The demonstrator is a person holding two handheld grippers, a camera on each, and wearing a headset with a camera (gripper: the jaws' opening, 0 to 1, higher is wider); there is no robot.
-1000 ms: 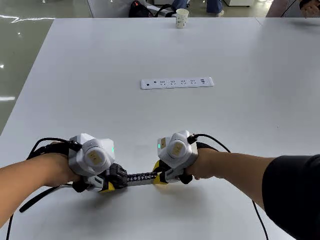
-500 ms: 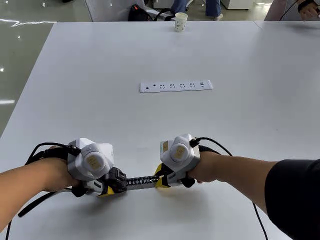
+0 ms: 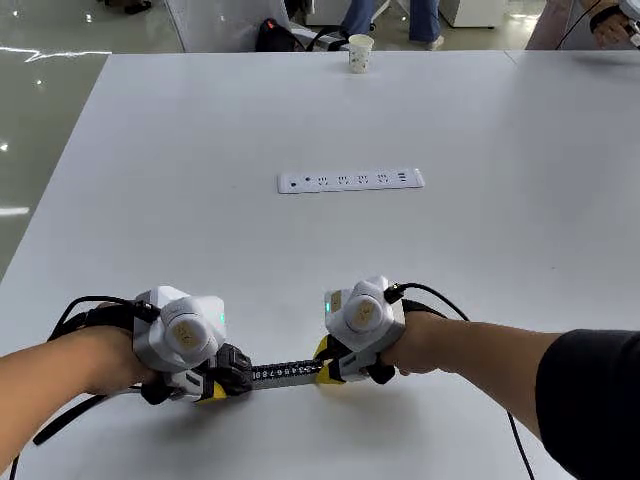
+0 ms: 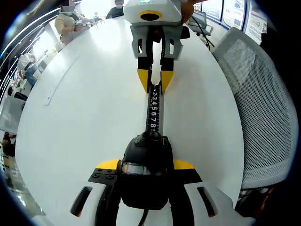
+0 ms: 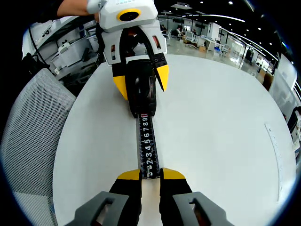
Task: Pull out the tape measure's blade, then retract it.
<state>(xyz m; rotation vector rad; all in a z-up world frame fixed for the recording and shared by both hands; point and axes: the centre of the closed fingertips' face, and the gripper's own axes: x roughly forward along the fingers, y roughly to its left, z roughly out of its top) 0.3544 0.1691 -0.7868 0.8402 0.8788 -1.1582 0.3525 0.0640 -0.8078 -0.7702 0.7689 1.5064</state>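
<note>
The tape measure (image 3: 232, 372) sits near the near edge of the white table (image 3: 300, 120), its black case clamped between the yellow-tipped jaws of the left gripper (image 3: 222, 384). Its blade (image 3: 285, 374) runs a short way rightward to the right gripper (image 3: 325, 375), whose jaws pinch the blade's end. Farther off lies a power strip (image 3: 350, 180). A paper cup (image 3: 360, 53) stands at the far edge.

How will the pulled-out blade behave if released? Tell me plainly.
The blade runs straight from the case to the right gripper, so it is probably stiff at this length. Freed, it likely snaps back into the case.
</note>
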